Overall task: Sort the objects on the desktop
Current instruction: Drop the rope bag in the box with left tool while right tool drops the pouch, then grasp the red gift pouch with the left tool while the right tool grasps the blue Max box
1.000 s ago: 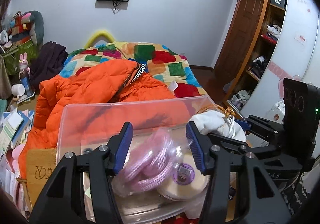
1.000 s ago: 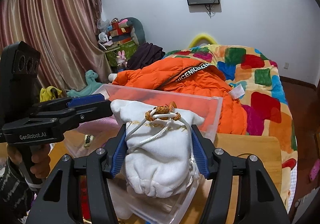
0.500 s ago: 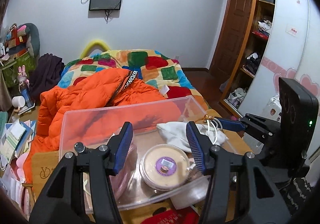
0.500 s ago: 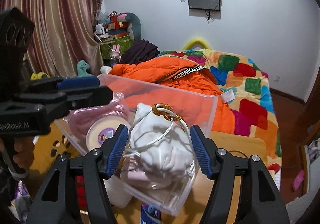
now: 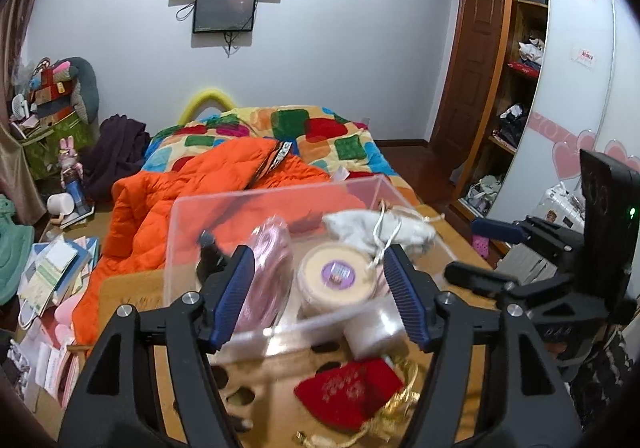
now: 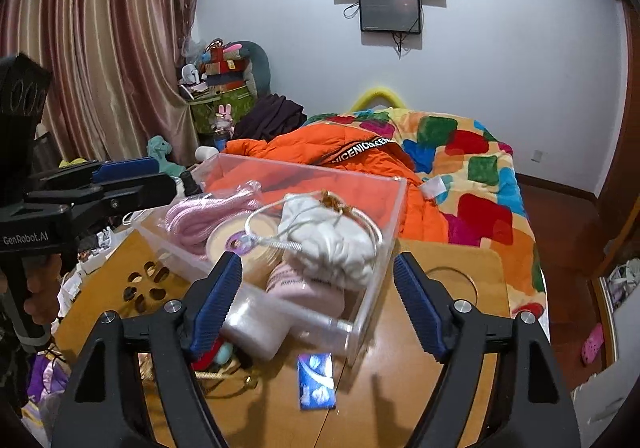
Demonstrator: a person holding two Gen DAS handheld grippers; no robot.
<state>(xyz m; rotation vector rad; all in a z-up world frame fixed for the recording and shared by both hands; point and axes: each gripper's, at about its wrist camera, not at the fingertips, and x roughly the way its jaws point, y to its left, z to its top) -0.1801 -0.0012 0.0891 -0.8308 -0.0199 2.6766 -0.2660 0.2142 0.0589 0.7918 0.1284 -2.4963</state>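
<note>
A clear plastic box (image 5: 280,191) (image 6: 384,215) stands on the wooden table. In it lie a bagged pink rope (image 5: 268,272) (image 6: 200,215), a round cream tin with a purple label (image 5: 336,280) (image 6: 236,244) and a white drawstring pouch (image 5: 380,228) (image 6: 336,244). My left gripper (image 5: 320,296) is open and empty, just in front of the box. My right gripper (image 6: 316,304) is open and empty, back from the box over its near corner. A red pouch with gold cord (image 5: 352,392) and a blue packet (image 6: 316,380) lie on the table.
A white plastic-wrapped roll (image 6: 256,328) (image 5: 372,328) leans at the box's near side. The table (image 6: 448,328) has cut-out holes at left. A bed with an orange jacket (image 5: 200,187) lies behind. Books and clutter (image 5: 52,272) fill the left floor; a wardrobe (image 5: 520,87) stands at right.
The right gripper let go of the white pouch into the box and pulled back. The left gripper released the pink rope into the box and drew back too.
</note>
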